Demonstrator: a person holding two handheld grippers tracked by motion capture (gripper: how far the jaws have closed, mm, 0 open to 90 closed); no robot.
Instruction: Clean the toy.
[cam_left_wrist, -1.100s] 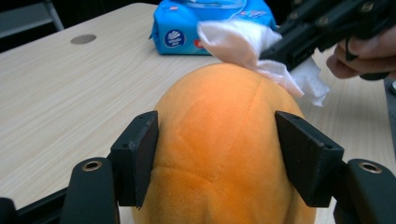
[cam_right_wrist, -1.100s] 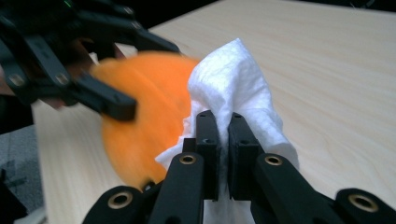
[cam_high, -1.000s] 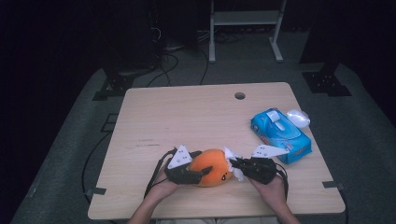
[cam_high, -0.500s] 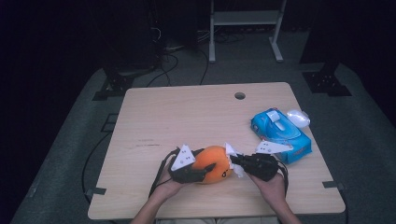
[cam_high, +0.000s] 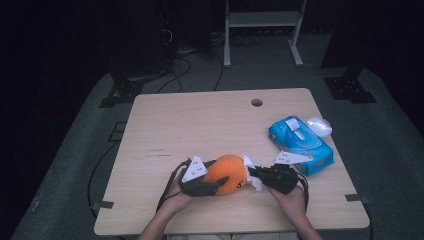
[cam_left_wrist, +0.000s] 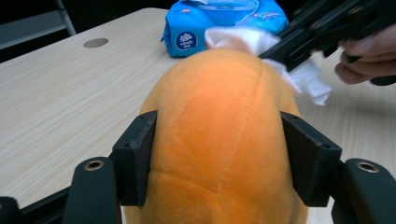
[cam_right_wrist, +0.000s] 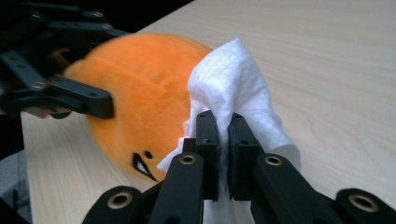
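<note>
A round orange plush toy (cam_high: 227, 173) lies on the pale wooden table (cam_high: 200, 125), near the edge closest to the person, and serves as the landmark here. The left claw (cam_high: 214, 184) comes in from the toy's left side and is clamped on the toy: in the left gripper view the two black jaws press into the toy's flanks, with the orange plush (cam_left_wrist: 219, 135) bulging between them. Its jaws have just been easing a little wider, the toy staying between them. The right claw (cam_high: 254, 173) meets the toy from the opposite side, touching it. Its jaws are pressed together on a crumpled white wipe (cam_right_wrist: 233, 100), which rises above the jaw tips and leans against the toy's right side (cam_right_wrist: 140, 98), just above the small black stitched face marks. In the left gripper view the same white wipe (cam_left_wrist: 243, 39) rests on the far top of the toy. Beyond the toy, to its right and farther from the person, lies a blue soft pack of wipes (cam_high: 300, 144), apart from the toy. A small round hole (cam_high: 257, 102) sits in the table well beyond the toy.
</note>
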